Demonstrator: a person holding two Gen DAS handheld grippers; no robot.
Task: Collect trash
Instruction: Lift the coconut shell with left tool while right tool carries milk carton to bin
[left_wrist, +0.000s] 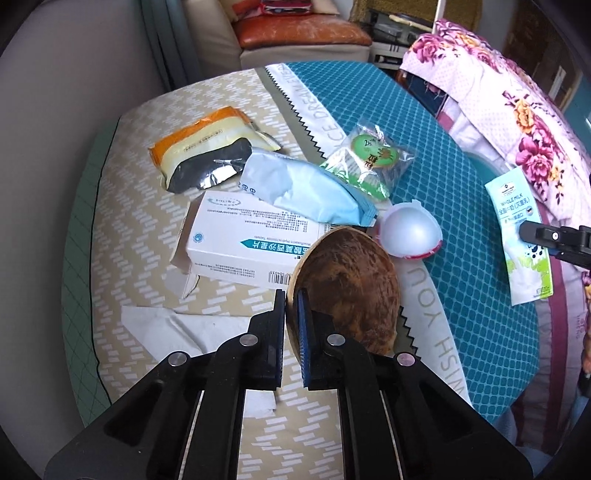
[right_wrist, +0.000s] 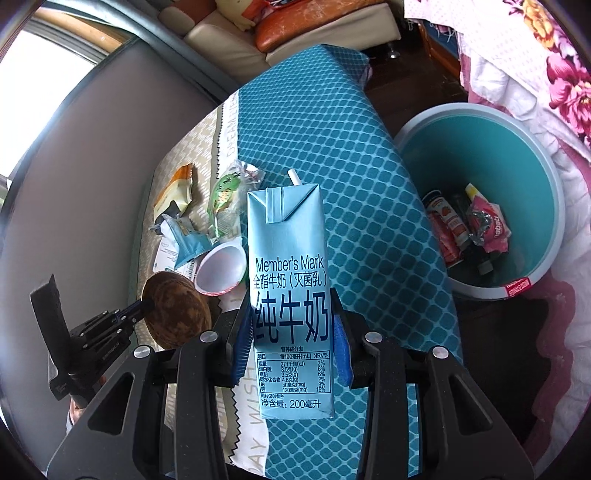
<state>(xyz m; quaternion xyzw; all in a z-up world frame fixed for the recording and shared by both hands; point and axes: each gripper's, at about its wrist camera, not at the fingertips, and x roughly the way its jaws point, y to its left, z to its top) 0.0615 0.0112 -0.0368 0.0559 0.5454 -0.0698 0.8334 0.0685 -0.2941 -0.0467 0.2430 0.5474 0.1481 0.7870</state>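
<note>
Right wrist view, milk carton (right_wrist: 290, 291) upright, clamped in right claw (right_wrist: 291, 341)

- A plain grey wall (left_wrist: 66, 74) runs along the left.
- A bright window (right_wrist: 48, 59) lets in daylight.
- A beige sofa (left_wrist: 214, 26) with an orange cushion (left_wrist: 303, 31) stands behind.
- The floor (right_wrist: 417, 55) is dark.

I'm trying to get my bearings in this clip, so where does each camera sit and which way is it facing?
Left wrist: sits on the left gripper, looking along its fingers across the bed's litter; they clamp the brown shell's rim; the right gripper pokes in at far right.
Right wrist: sits on the right gripper, which clamps an upright milk carton, facing the teal bin; the left gripper shows at lower left.
Shared: shell, carton, white cup, green snack packet, medicine box.
</note>
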